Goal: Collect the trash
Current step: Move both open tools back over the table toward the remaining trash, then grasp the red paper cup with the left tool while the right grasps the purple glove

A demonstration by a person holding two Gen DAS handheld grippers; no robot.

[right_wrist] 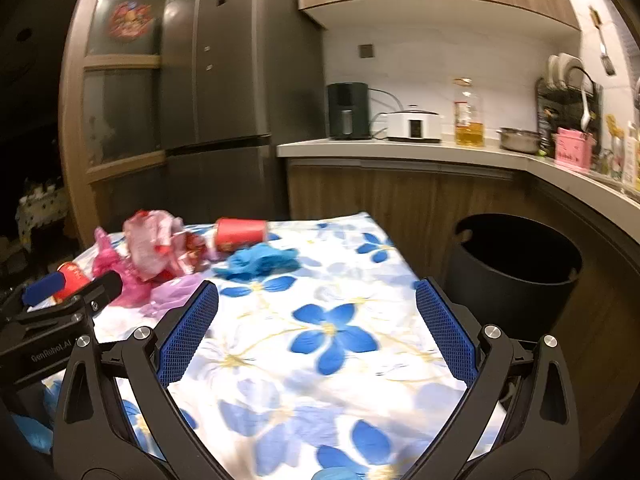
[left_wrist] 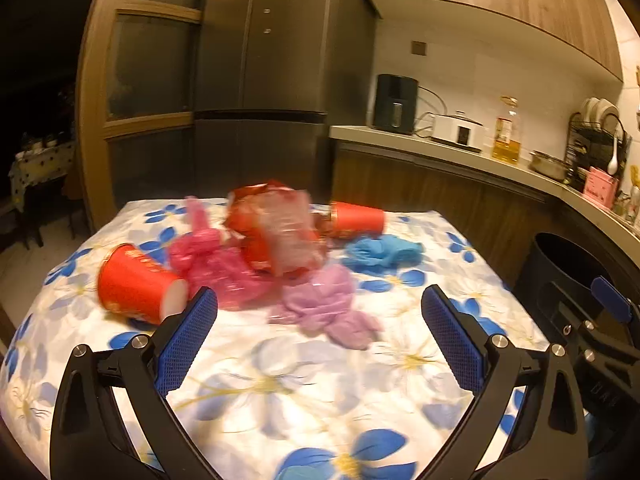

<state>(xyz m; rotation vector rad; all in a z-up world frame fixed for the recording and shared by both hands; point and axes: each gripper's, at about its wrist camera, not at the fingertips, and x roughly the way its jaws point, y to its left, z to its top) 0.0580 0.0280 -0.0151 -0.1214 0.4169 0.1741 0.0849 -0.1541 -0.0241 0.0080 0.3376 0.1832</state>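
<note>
Trash lies in a heap on the flowered tablecloth [left_wrist: 280,392]: a red paper cup [left_wrist: 136,284] on its side at left, a second red cup [left_wrist: 358,219] at the far side, a pink plastic bag [left_wrist: 216,268], a red and clear wrapper [left_wrist: 276,232], a lilac bag [left_wrist: 324,304] and a blue crumpled piece [left_wrist: 380,252]. My left gripper [left_wrist: 319,300] is open and empty, just short of the lilac bag. My right gripper [right_wrist: 317,296] is open and empty over bare cloth [right_wrist: 340,344], right of the heap. The blue piece [right_wrist: 260,262] and far cup [right_wrist: 240,234] lie ahead-left of it.
A black round bin [right_wrist: 516,268] stands on the floor right of the table; it also shows in the left wrist view [left_wrist: 568,264]. Behind are a fridge [right_wrist: 236,92] and a kitchen counter [right_wrist: 400,148] with appliances, an oil bottle and a pot.
</note>
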